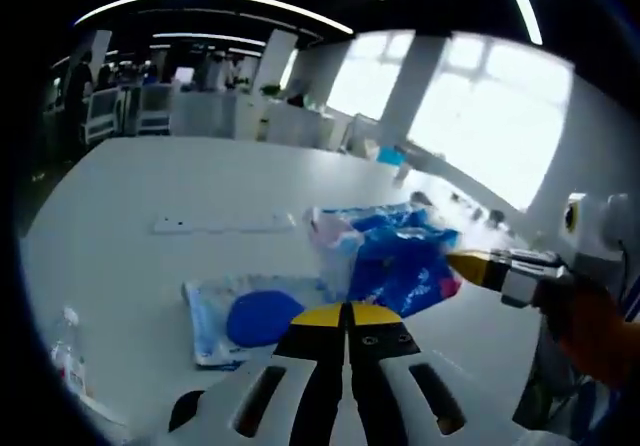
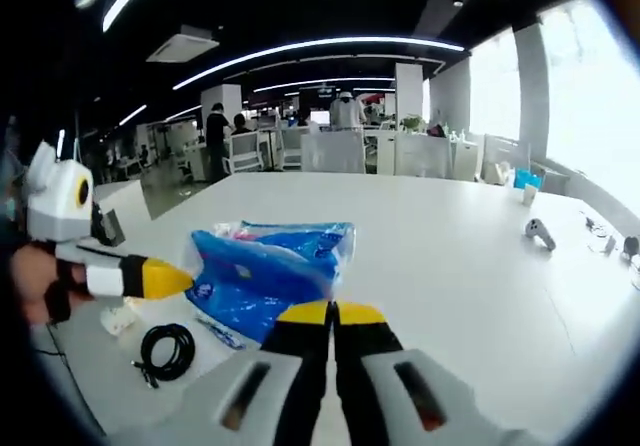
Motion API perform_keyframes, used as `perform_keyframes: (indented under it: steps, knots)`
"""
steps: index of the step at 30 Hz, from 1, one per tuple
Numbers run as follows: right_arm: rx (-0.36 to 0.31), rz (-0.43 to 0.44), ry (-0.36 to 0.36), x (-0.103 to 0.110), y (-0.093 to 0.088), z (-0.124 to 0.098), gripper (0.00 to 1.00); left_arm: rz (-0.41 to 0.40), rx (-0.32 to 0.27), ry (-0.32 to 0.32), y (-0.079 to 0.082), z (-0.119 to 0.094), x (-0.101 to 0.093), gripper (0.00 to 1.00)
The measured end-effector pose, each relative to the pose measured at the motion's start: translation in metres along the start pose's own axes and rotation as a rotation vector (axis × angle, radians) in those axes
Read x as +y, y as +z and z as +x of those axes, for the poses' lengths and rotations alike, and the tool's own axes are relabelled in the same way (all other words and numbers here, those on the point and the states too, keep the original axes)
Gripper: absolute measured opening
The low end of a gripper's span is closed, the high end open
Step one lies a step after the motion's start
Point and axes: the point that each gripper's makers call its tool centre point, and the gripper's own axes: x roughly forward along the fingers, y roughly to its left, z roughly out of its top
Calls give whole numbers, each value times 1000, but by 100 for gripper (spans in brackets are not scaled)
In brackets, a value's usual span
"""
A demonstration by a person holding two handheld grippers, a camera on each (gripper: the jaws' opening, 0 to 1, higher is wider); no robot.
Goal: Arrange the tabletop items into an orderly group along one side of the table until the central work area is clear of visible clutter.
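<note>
A pile of blue plastic packets (image 1: pixel 400 261) lies on the white table (image 1: pixel 180 181); they appear again as the blue packets (image 2: pixel 262 271). My left gripper (image 1: pixel 345 314) is shut, its yellow tips right at the pile's near edge with nothing visible between the jaws. Held by a hand, the left gripper (image 2: pixel 168 279) points at the pile's left edge. My right gripper (image 2: pixel 333 313) is shut too, tips just short of the packets. Seen from the left, the right gripper (image 1: pixel 468 266) touches the pile's right side. A clear bag with a blue round thing (image 1: pixel 258 316) lies beside the pile.
A long white strip (image 1: pixel 225 224) lies farther out on the table, and a small bottle (image 1: pixel 65 351) stands near its edge. A coiled black cable (image 2: pixel 168 351) and a small white object (image 2: pixel 118 318) lie left of the packets. Another small white item (image 2: pixel 540 231) sits far right. Desks and people fill the background.
</note>
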Motion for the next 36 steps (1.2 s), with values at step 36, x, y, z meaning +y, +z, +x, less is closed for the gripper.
perform_keyframes:
  steps: [36]
  knots:
    - [118, -22, -37, -104, -68, 38, 0, 21, 180, 19, -62, 112, -38, 0]
